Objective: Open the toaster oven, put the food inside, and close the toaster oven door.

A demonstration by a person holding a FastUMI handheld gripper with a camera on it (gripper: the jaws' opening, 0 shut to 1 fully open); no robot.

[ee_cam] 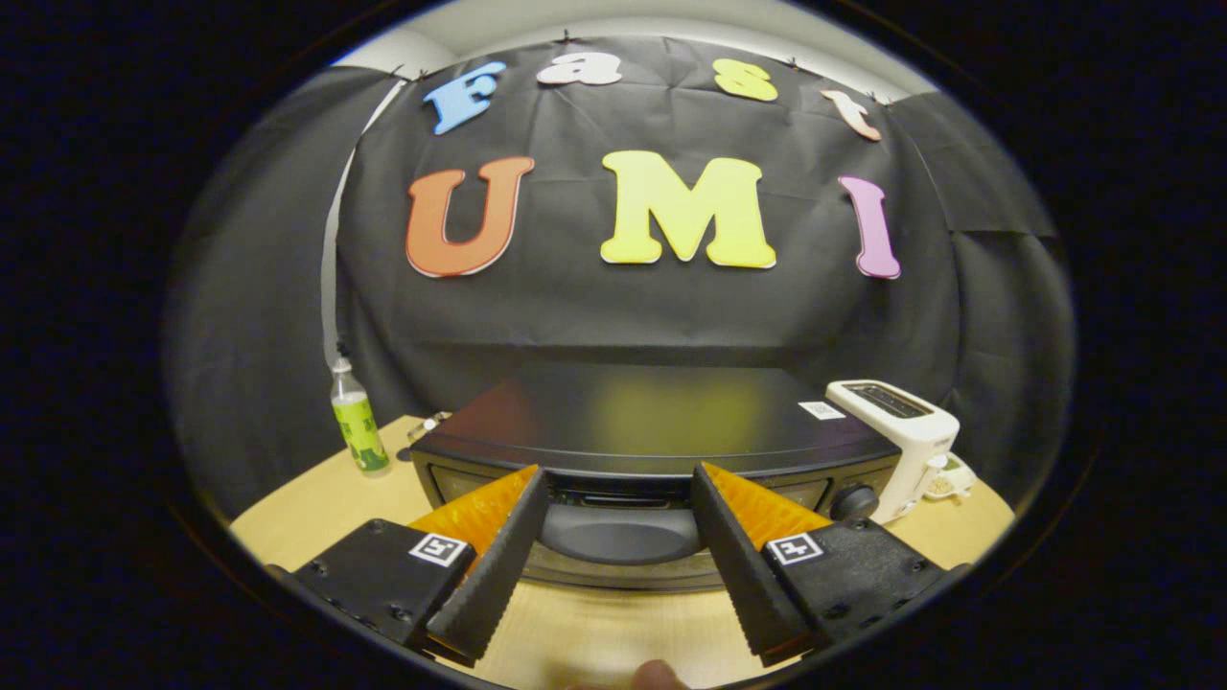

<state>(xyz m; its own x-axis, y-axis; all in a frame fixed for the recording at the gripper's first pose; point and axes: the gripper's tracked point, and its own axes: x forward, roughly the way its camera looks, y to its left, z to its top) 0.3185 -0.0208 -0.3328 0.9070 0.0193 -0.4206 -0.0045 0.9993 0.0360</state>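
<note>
No readable writing made out on white sticker (821,410) atop toaster oven (652,431). Gripper (618,537) held level, low over wooden surface (613,632), fingers spread apart, nothing gripped. One toaster oven seen just ahead of fingers, door shut. One white toaster (906,431) beside it at right, one bottle (358,422) at left.

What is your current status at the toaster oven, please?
Gripper open, holding nothing, fingers either side of the door handle. Toaster oven just ahead. Bottle and white toaster flank it, nothing blocking.
</note>
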